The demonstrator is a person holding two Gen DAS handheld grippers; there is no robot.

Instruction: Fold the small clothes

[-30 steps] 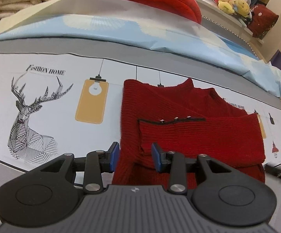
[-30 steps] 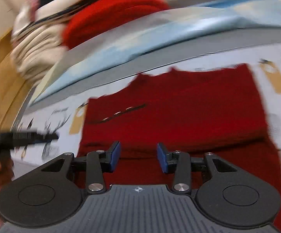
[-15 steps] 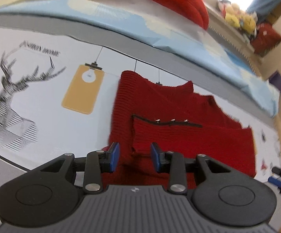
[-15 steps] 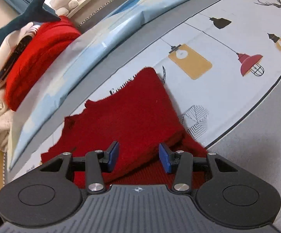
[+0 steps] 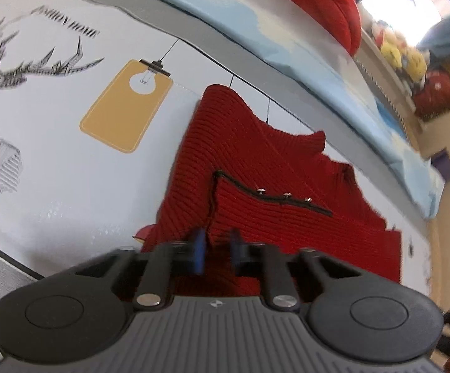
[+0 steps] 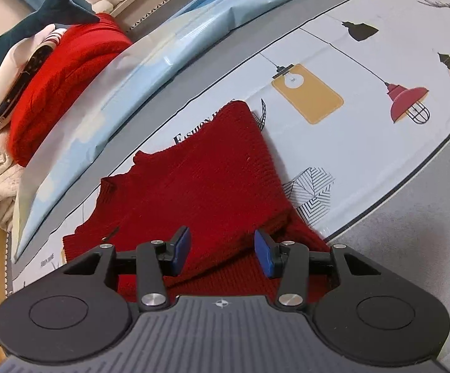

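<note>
Okay, my left gripper (image 5: 215, 250) is clamped on the near-left hem of the red knit sweater (image 5: 256, 168), pads blurred, pinching fabric beside the black-trimmed pocket edge (image 5: 274, 199). My right gripper (image 6: 221, 253) hangs over the sweater's near-right corner, jaws apart, nothing pinched, cloth below them. The sweater lies flat, sleeve folded across, on the white printed sheet (image 6: 364, 143) between the yellow lamp prints. Bright red folded knit (image 6: 66, 77) sits at the back, well apart.
</note>
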